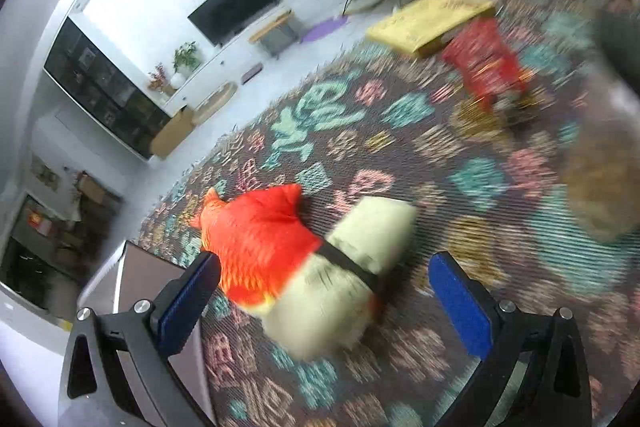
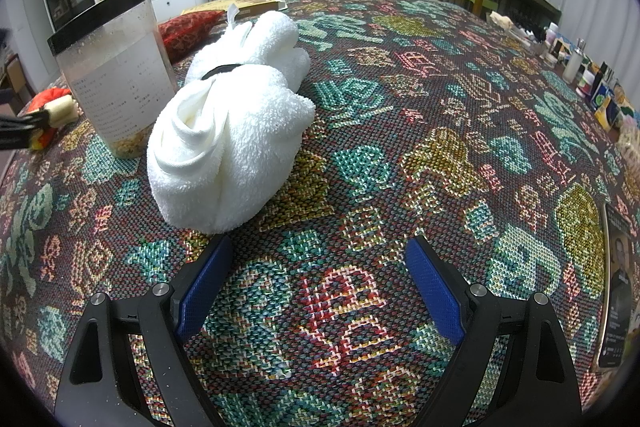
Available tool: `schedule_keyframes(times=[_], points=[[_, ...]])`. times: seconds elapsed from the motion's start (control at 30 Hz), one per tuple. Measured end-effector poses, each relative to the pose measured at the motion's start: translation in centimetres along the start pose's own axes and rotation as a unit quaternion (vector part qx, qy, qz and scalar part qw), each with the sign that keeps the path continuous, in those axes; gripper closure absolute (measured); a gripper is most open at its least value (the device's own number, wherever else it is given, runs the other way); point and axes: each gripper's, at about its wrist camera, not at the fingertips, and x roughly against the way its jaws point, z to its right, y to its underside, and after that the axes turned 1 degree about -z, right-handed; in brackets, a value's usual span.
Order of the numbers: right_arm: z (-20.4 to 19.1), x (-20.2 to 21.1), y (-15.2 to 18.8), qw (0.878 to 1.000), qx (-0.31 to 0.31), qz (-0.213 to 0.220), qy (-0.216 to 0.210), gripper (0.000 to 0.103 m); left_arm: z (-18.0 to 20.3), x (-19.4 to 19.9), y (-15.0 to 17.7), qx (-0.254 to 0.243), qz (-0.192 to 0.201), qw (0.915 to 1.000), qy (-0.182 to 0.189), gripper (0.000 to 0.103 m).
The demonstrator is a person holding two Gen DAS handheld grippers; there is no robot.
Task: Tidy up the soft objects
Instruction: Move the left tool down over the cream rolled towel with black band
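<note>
An orange and cream soft bundle with a black band lies on the patterned tablecloth, just ahead of my open left gripper, between its blue pads. It also shows small at the far left of the right wrist view, with the left gripper by it. A white rolled towel with a black band lies ahead and left of my open, empty right gripper. A red patterned cushion lies behind the towel; it is blurred in the left wrist view.
A clear tall container with a black lid stands left of the towel. A yellow flat box lies at the table's far edge. Bottles and small packets line the right edge. A dark booklet lies at the right.
</note>
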Motion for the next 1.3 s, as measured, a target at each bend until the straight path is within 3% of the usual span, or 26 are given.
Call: schedule_keyframes(times=[0.07, 0.1, 0.13, 0.23, 0.3, 0.37, 0.53, 0.6, 0.7, 0.83, 0.9, 0.97, 1.03, 1.3], points=[[0.0, 0.0, 0.0, 1.000, 0.000, 0.000, 0.000, 0.013, -0.6, -1.6, -0.4, 0.018, -0.026, 0.9990, 0.030, 0.022], [0.0, 0.0, 0.0, 1.000, 0.000, 0.000, 0.000, 0.013, -1.0, -2.4, -0.3, 0.038, -0.047, 0.9964, 0.059, 0.048], [0.0, 0.0, 0.0, 1.000, 0.000, 0.000, 0.000, 0.013, -1.3, -2.9, 0.0, 0.051, -0.067, 0.9940, 0.070, 0.053], [0.0, 0.0, 0.0, 1.000, 0.000, 0.000, 0.000, 0.013, -1.7, -2.1, 0.9, 0.059, -0.067, 0.9936, 0.068, 0.057], [0.0, 0.0, 0.0, 1.000, 0.000, 0.000, 0.000, 0.013, -2.8, -0.3, 2.0, 0.117, -0.075, 0.9840, 0.111, 0.057], [0.0, 0.0, 0.0, 1.000, 0.000, 0.000, 0.000, 0.013, -2.8, 2.4, 3.8, 0.152, -0.081, 0.9743, 0.146, 0.057], [0.0, 0.0, 0.0, 1.000, 0.000, 0.000, 0.000, 0.013, 0.4, 8.1, 10.0, 0.177, -0.104, 0.9513, 0.230, 0.056], [0.0, 0.0, 0.0, 1.000, 0.000, 0.000, 0.000, 0.013, 1.7, 9.1, 12.2, 0.185, -0.096, 0.9480, 0.241, 0.056], [0.0, 0.0, 0.0, 1.000, 0.000, 0.000, 0.000, 0.013, 3.6, 9.7, 14.3, 0.187, -0.044, 0.9537, 0.231, 0.051], [0.0, 0.0, 0.0, 1.000, 0.000, 0.000, 0.000, 0.013, 5.0, 9.2, 15.5, 0.190, -0.003, 0.9591, 0.209, 0.021], [-0.1, 0.0, 0.0, 1.000, 0.000, 0.000, 0.000, 0.013, 5.7, 9.0, 15.4, 0.170, -0.006, 0.9675, 0.188, 0.013], [-0.1, 0.0, 0.0, 1.000, 0.000, 0.000, 0.000, 0.013, 6.1, 8.9, 15.4, 0.165, 0.010, 0.9701, 0.178, 0.007], [0.0, 0.0, 0.0, 1.000, 0.000, 0.000, 0.000, 0.013, 5.7, 8.4, 15.6, 0.183, 0.001, 0.9658, 0.183, 0.001], [-0.1, 0.0, 0.0, 1.000, 0.000, 0.000, 0.000, 0.013, 4.8, 8.1, 16.0, 0.194, -0.001, 0.9632, 0.186, 0.000]])
